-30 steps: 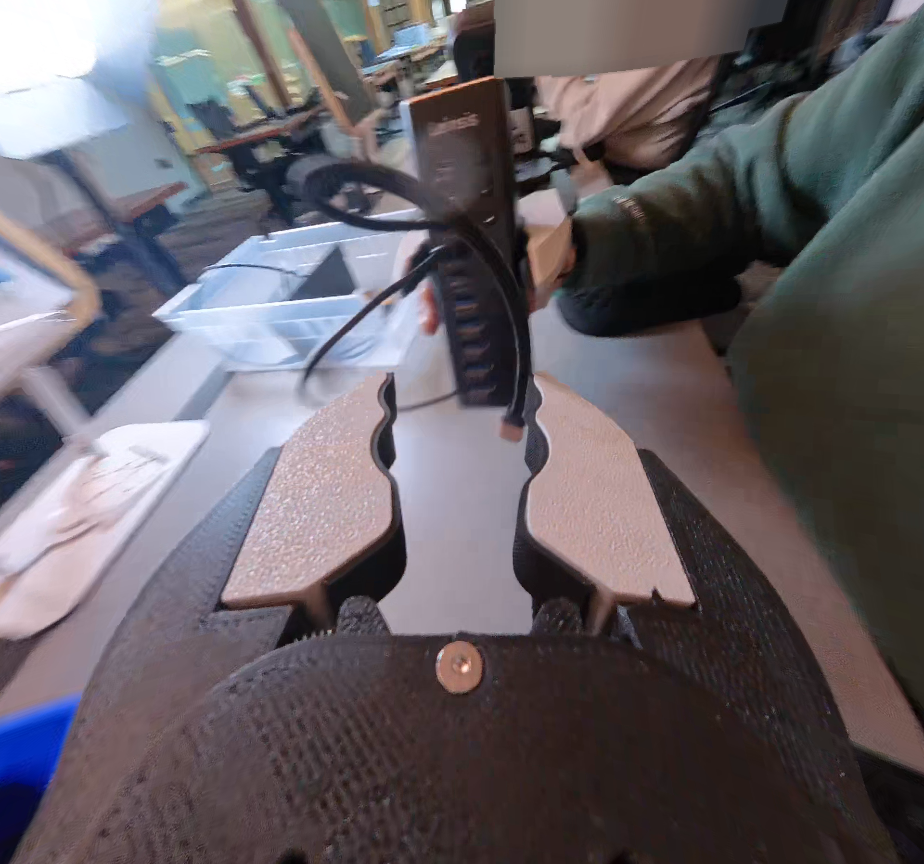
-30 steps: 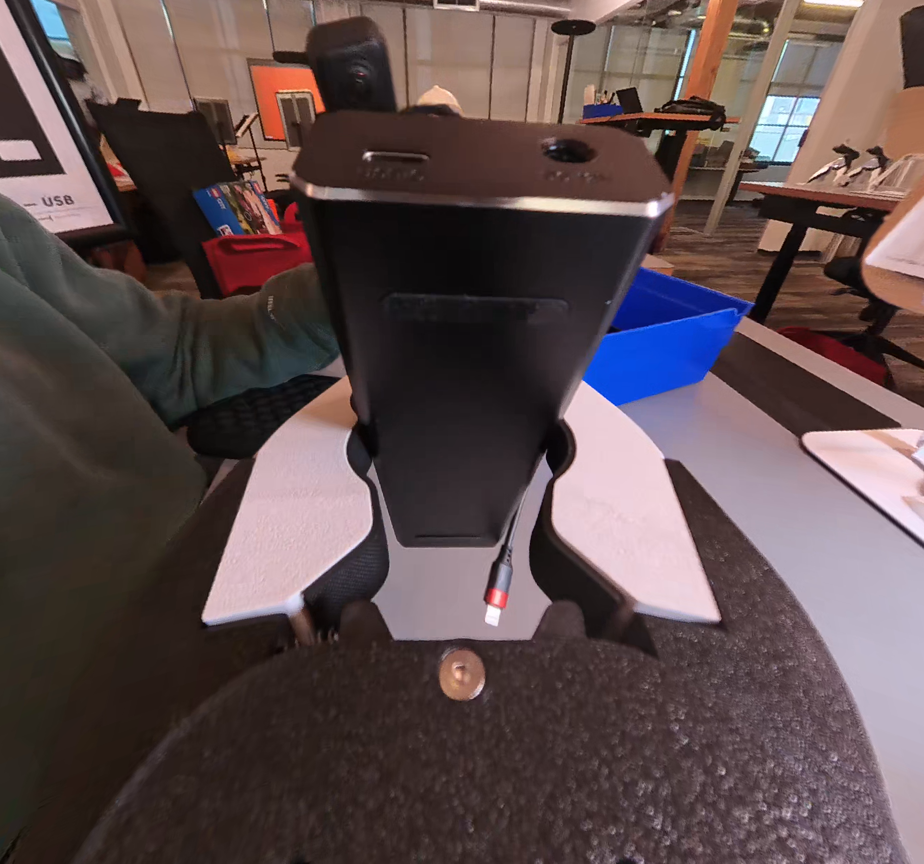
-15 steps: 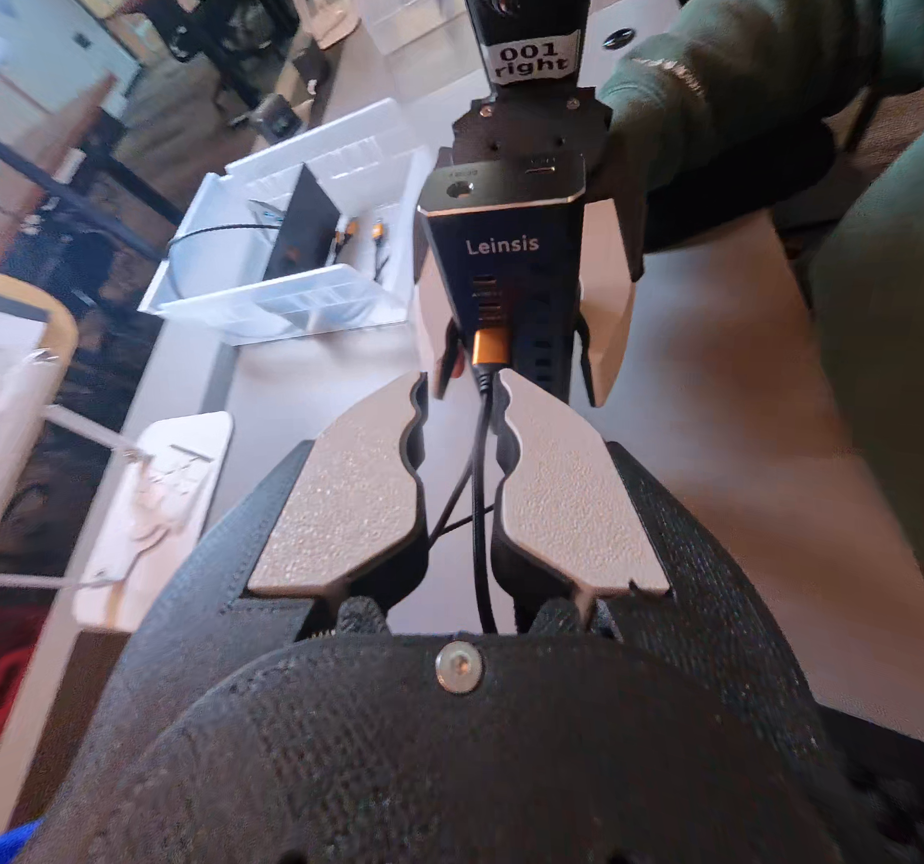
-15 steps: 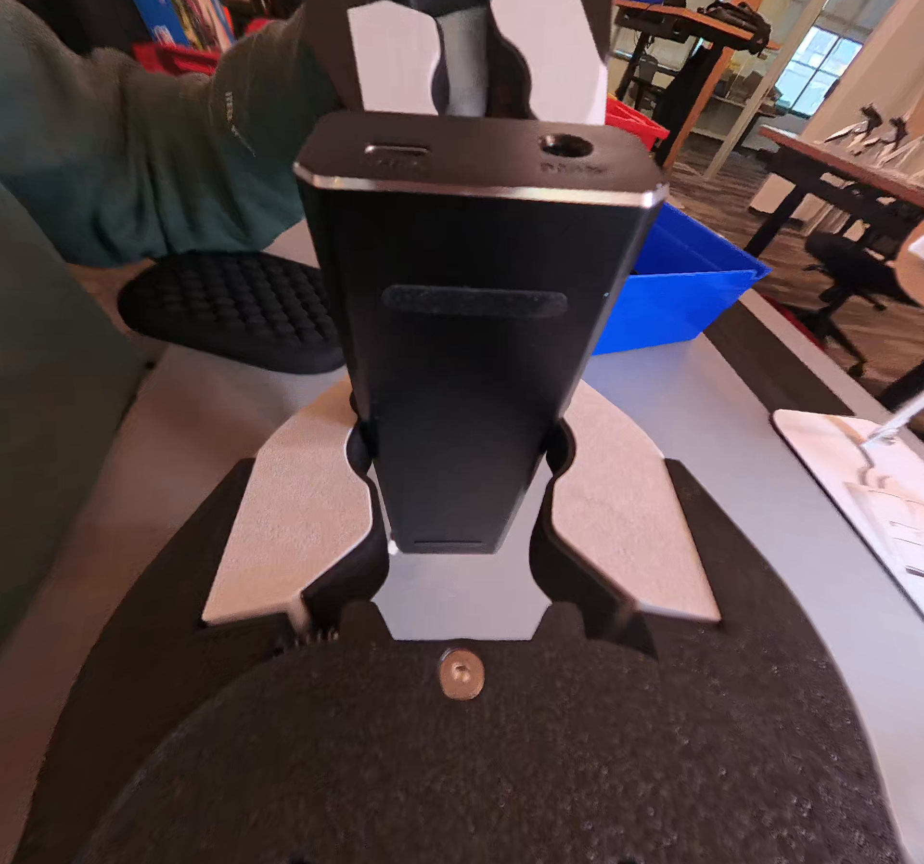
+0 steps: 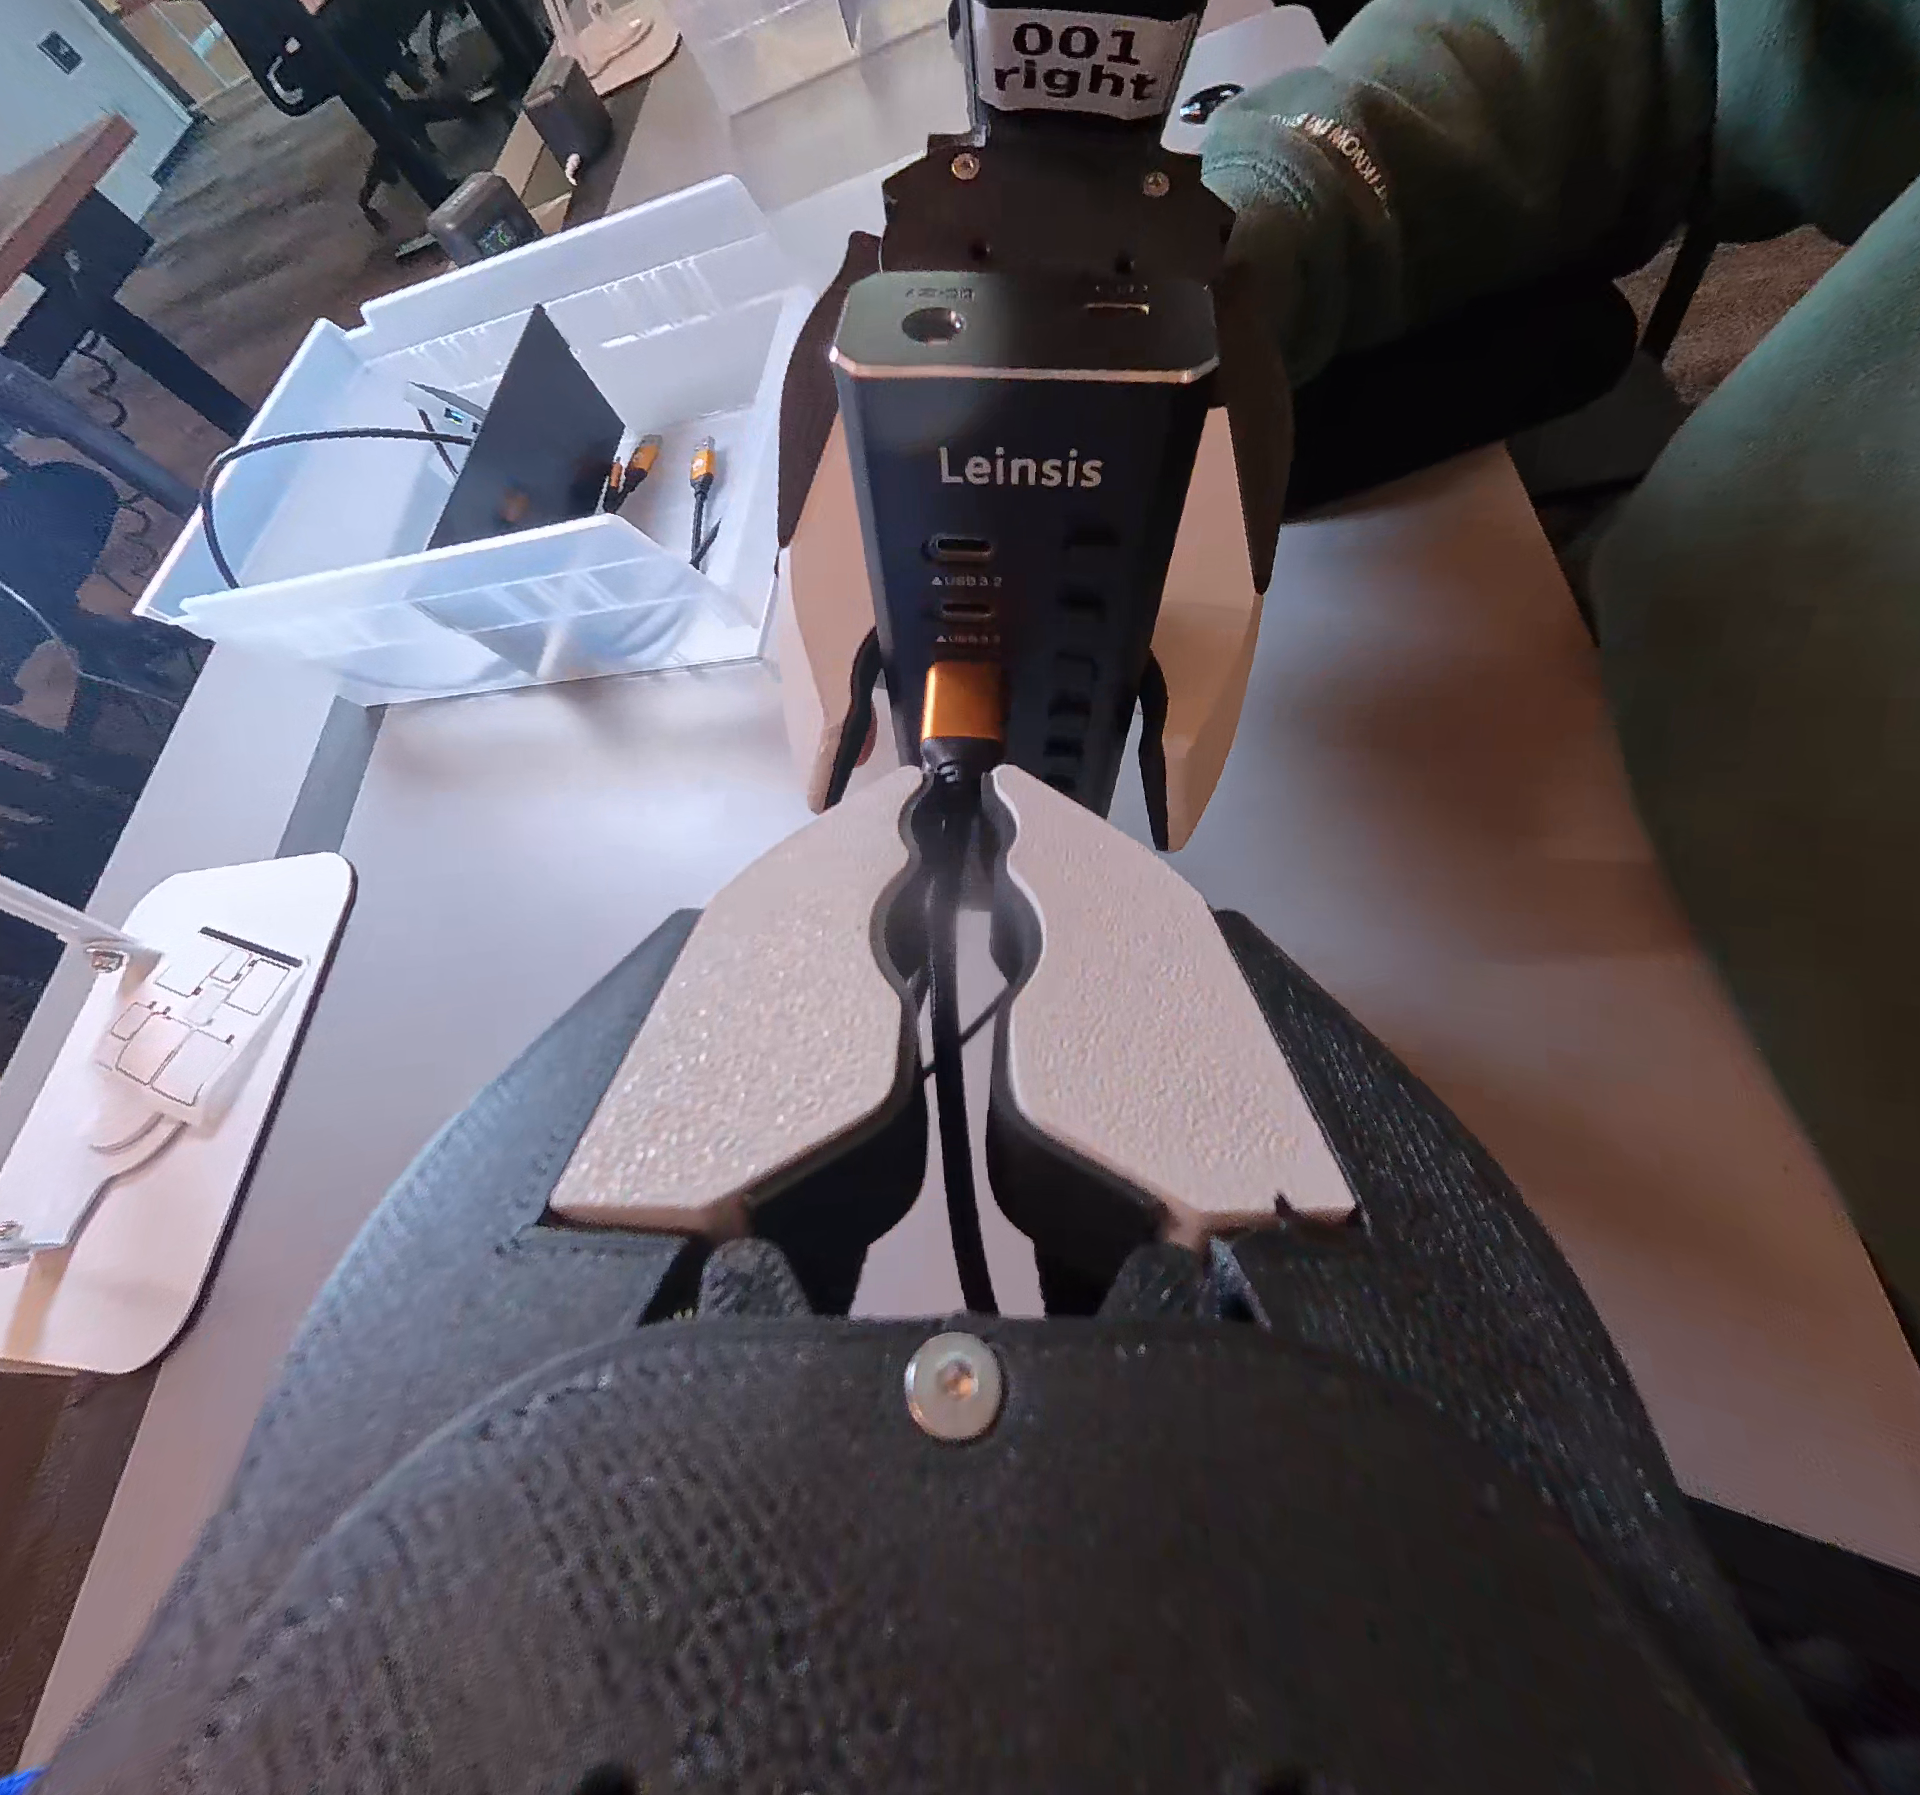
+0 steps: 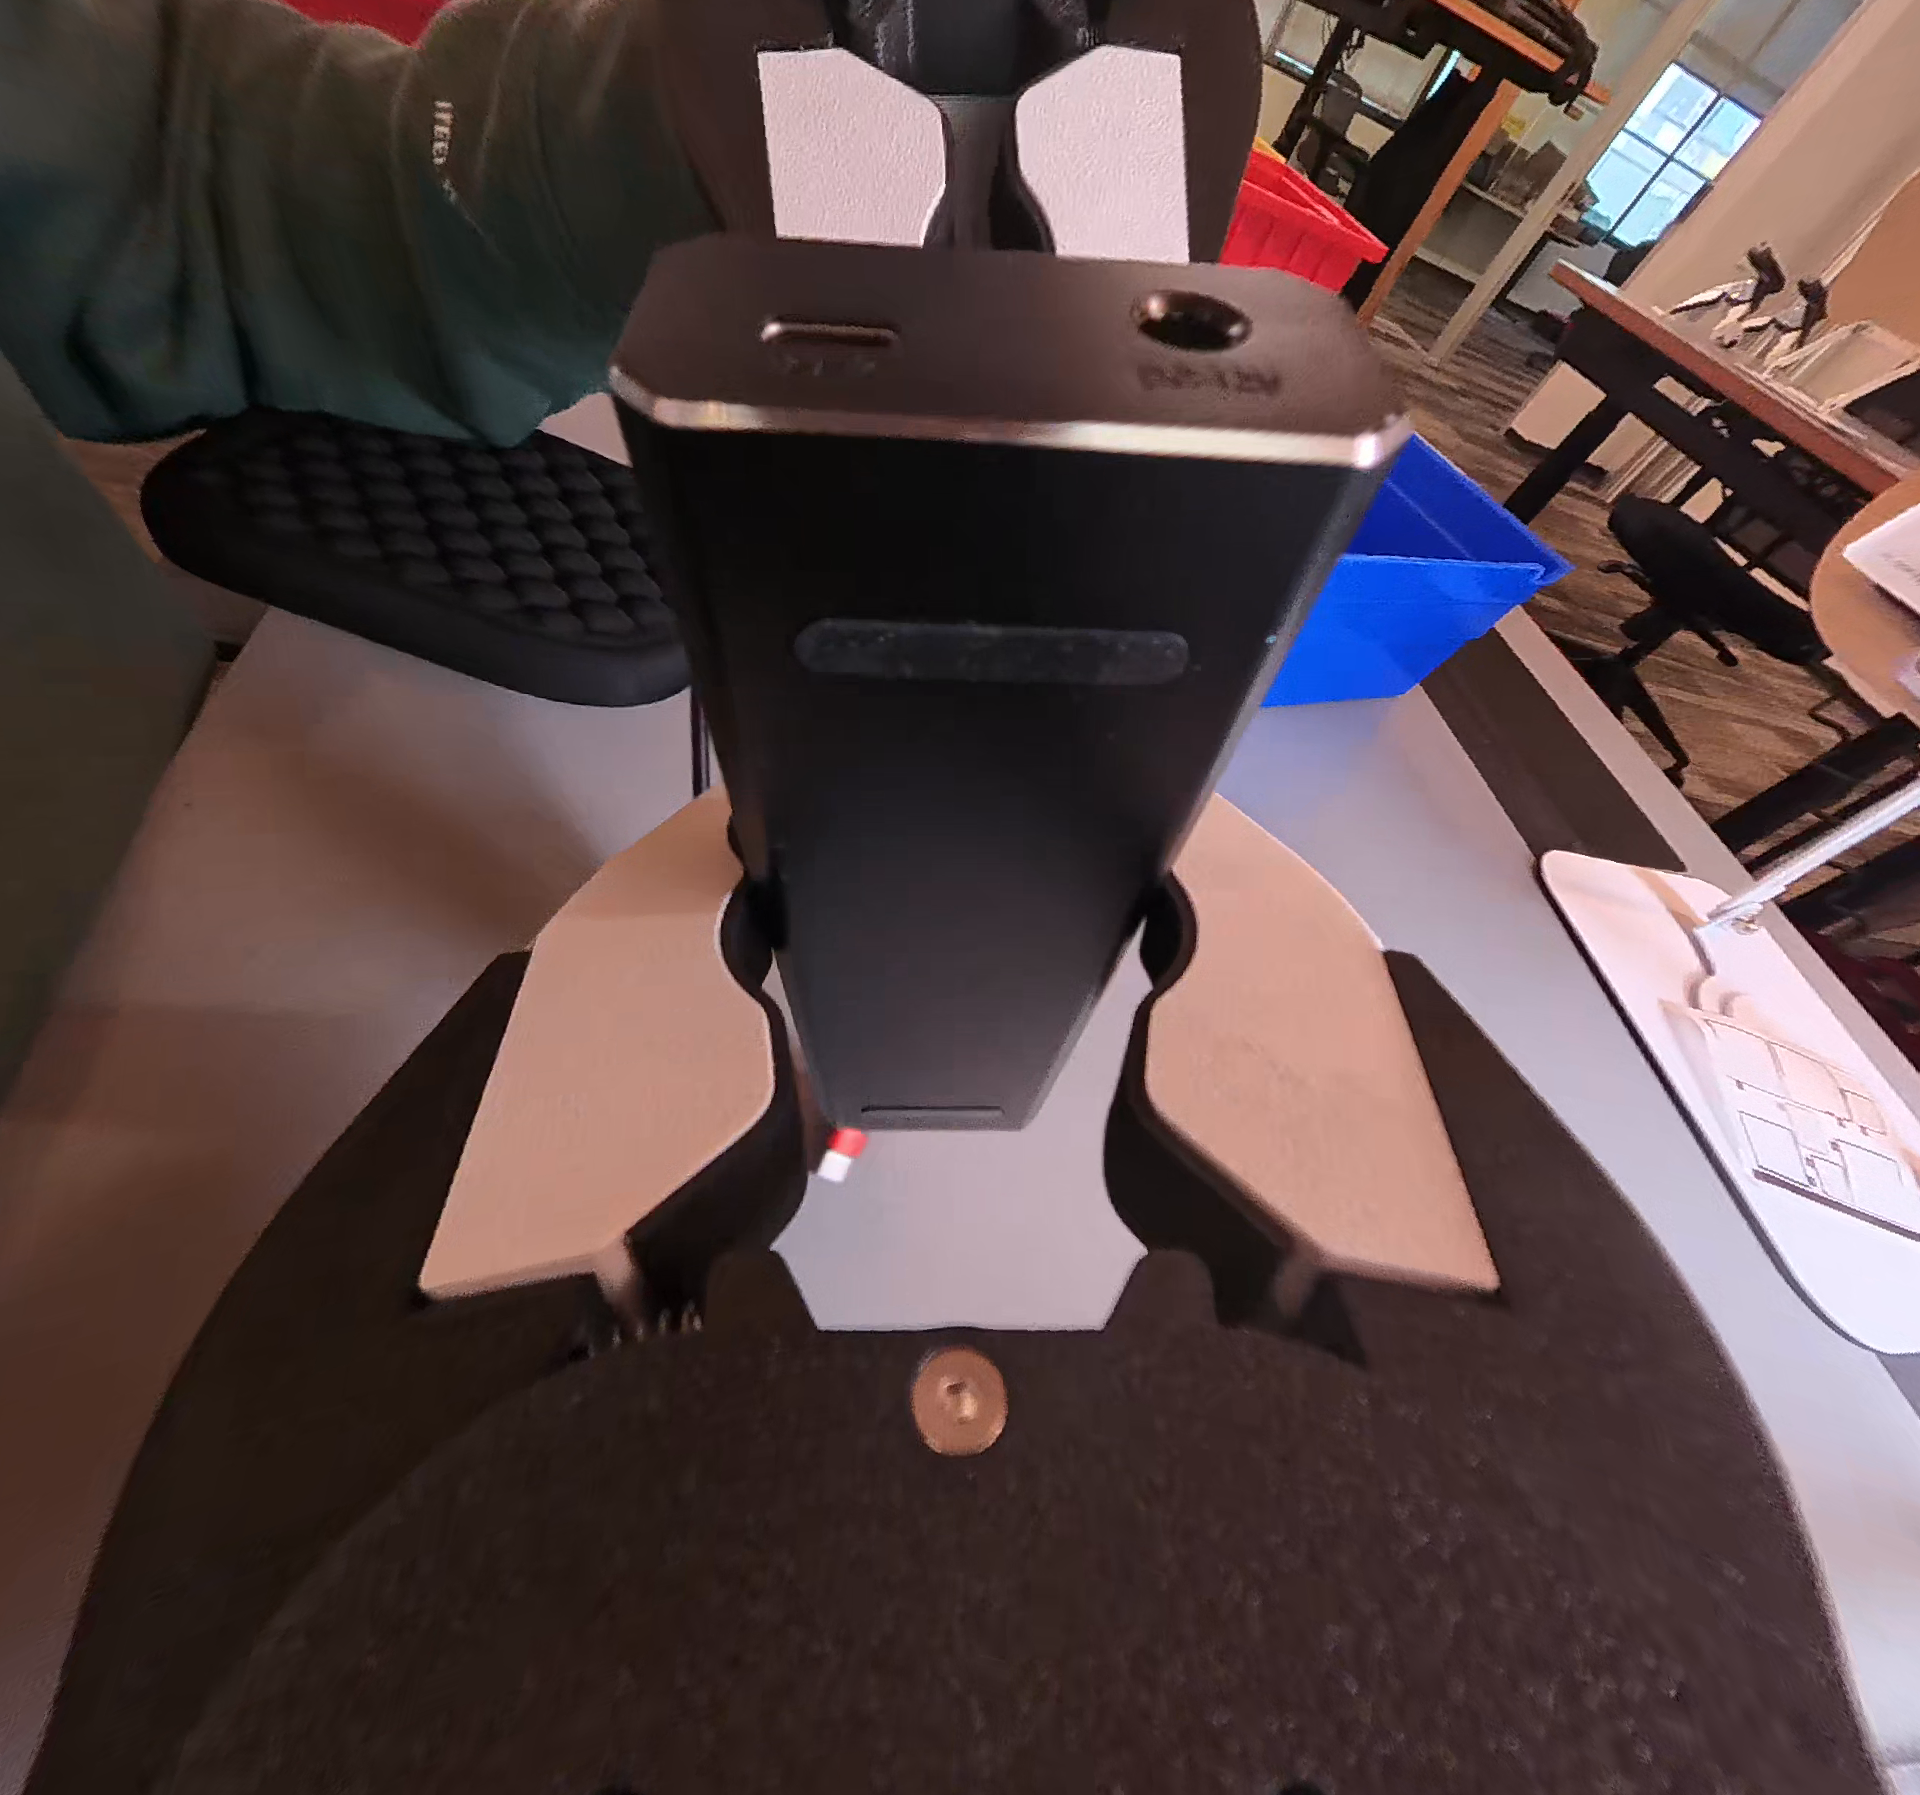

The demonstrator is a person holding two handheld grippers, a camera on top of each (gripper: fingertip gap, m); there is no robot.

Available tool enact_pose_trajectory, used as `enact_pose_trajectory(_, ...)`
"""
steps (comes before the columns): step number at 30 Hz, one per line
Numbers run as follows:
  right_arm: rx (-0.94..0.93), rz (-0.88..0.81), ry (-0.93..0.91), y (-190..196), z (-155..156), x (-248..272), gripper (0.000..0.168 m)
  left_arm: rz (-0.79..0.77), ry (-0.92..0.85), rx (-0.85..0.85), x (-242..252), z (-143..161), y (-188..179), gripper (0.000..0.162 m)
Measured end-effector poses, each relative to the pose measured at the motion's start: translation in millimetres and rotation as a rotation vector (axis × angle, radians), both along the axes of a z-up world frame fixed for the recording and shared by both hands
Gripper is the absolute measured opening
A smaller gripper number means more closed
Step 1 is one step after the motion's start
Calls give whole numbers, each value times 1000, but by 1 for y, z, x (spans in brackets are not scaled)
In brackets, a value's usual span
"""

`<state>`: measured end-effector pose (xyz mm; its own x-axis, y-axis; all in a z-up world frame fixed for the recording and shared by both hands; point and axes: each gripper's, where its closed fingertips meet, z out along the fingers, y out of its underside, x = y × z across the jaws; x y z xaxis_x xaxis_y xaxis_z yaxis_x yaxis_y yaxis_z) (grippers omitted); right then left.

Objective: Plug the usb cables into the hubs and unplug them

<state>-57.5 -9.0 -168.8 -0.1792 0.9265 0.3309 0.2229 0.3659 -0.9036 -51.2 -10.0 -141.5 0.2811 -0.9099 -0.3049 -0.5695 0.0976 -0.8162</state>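
Observation:
A black USB hub stands upright above the grey table, port side toward the left wrist view. My right gripper is shut on the hub's lower part; its fingers flank the hub. An orange USB plug sits in a port on the hub's face. My left gripper is shut on the black cable just behind that plug. The left gripper also shows beyond the hub's top in the right wrist view. A red-and-white cable tip hangs below the hub.
A clear plastic tray at the left holds another dark hub and orange-tipped cables. White flat stand bases lie on the table. A blue bin stands behind the hub. A person's green sleeves are close. The grippers are tip to tip, or close to it.
My left gripper went from open and apart from the hub to shut on the cable at the orange plug. The hub stays in my right gripper, now tilted more toward the table.

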Motion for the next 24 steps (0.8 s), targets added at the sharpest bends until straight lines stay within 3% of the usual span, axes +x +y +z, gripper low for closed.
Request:
enact_pose_trajectory(5,-36,32,122,-9,23,0,72,-9,-62,-40,-2,3,-5,6)
enact_pose_trajectory(9,-29,36,64,-8,15,1,71,-23,-101,-68,-1,0,-6,6)
enact_pose_trajectory(24,-61,62,144,-12,31,1,62,-12,-95,-57,-13,11,-12,4)
